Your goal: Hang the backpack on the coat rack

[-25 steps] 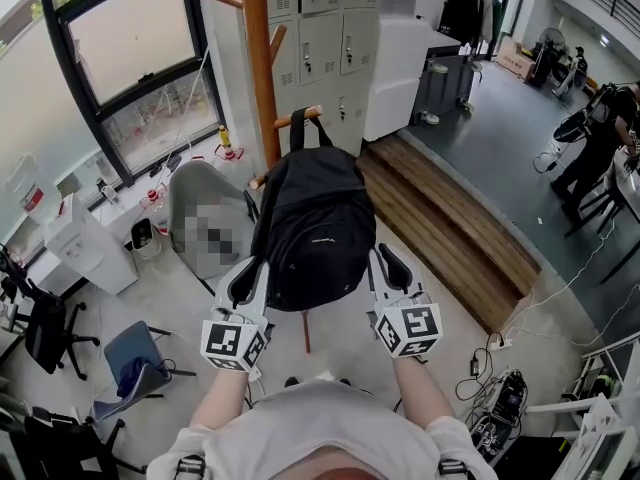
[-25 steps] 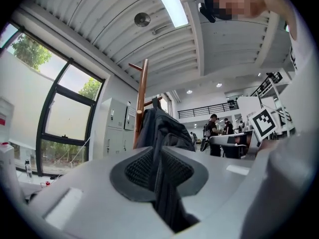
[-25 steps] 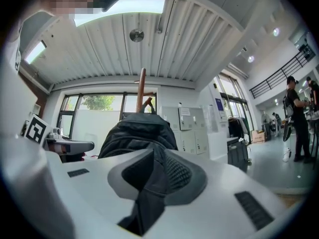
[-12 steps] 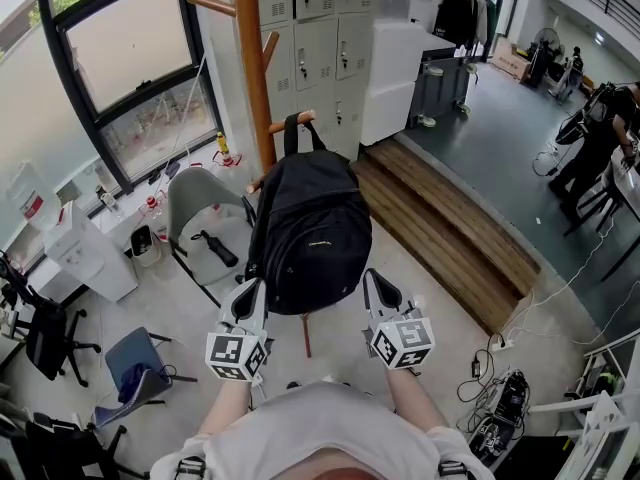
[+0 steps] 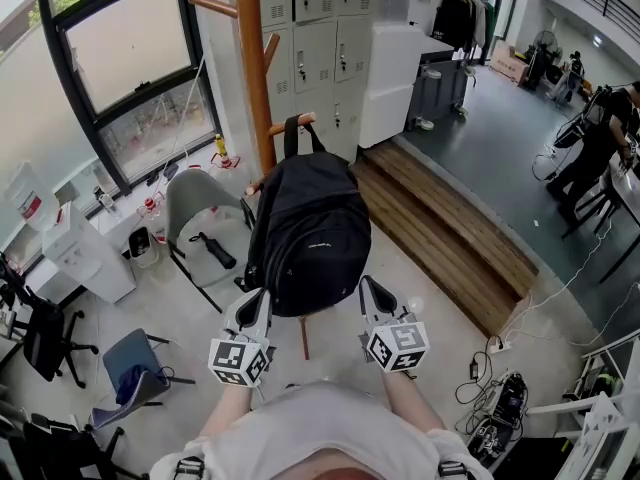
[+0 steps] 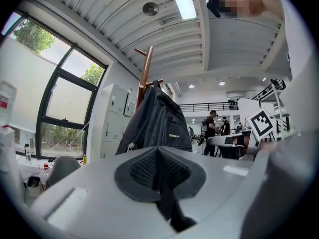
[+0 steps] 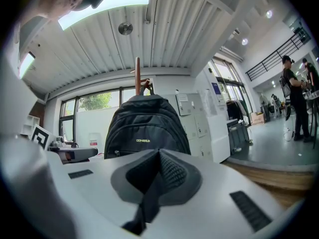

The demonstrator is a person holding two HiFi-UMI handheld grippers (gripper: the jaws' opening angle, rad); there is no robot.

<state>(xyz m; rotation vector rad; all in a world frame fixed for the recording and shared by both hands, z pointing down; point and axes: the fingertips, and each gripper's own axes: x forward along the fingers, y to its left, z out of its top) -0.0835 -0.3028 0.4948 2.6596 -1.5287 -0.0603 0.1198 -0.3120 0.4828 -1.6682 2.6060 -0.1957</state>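
The backpack (image 5: 310,230) hangs by its top handle (image 5: 300,133) over a lower peg (image 5: 290,124) of the wooden coat rack (image 5: 252,68), its body off the floor, so the hanging step looks complete and what remains is letting it be. The left gripper (image 5: 258,300) and the right gripper (image 5: 368,290) sit low on either side of the bag's bottom, apparently not touching it, each with its jaws pressed together on nothing. The next move probably calls only for drawing both tools back without brushing the bag, so that the handle is not nudged off the peg's tip.
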